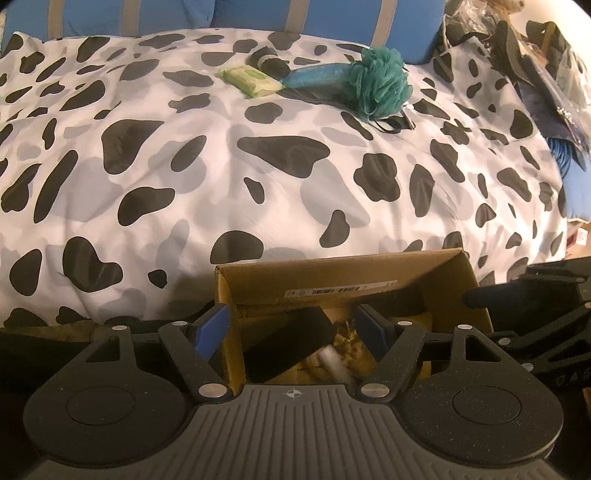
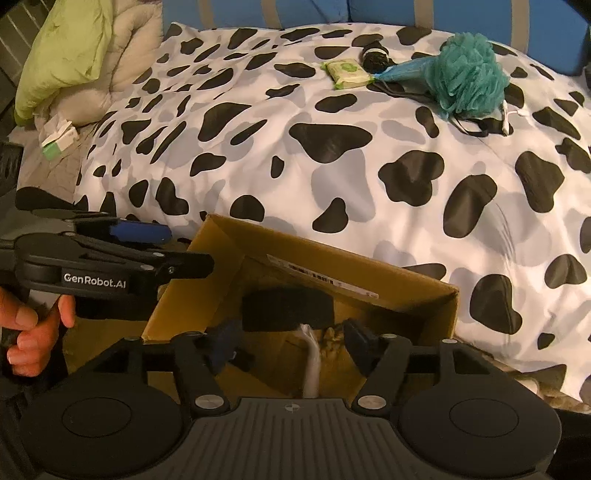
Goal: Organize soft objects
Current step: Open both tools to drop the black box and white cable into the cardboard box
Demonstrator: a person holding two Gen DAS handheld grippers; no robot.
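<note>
Far edge of the bed (image 1: 258, 177), left to right: green wipes pack (image 1: 252, 79), dark rolled thing (image 1: 269, 59) touching its far right corner, then a blue cone-shaped item (image 1: 317, 75) with its long axis running left-right, narrow tip pointing at the wipes, wide end under the teal loofah (image 1: 380, 79). Cardboard box (image 1: 476, 295) at the near edge has a black object (image 2: 288, 304) inside. Left tool (image 1: 291, 328) and right tool (image 2: 291, 339) are both spread wide over the box, gripping nothing

A big bed (image 1: 258, 177) has a white cover with black spots. Blue pillows (image 1: 332, 14) sit behind it.
</note>
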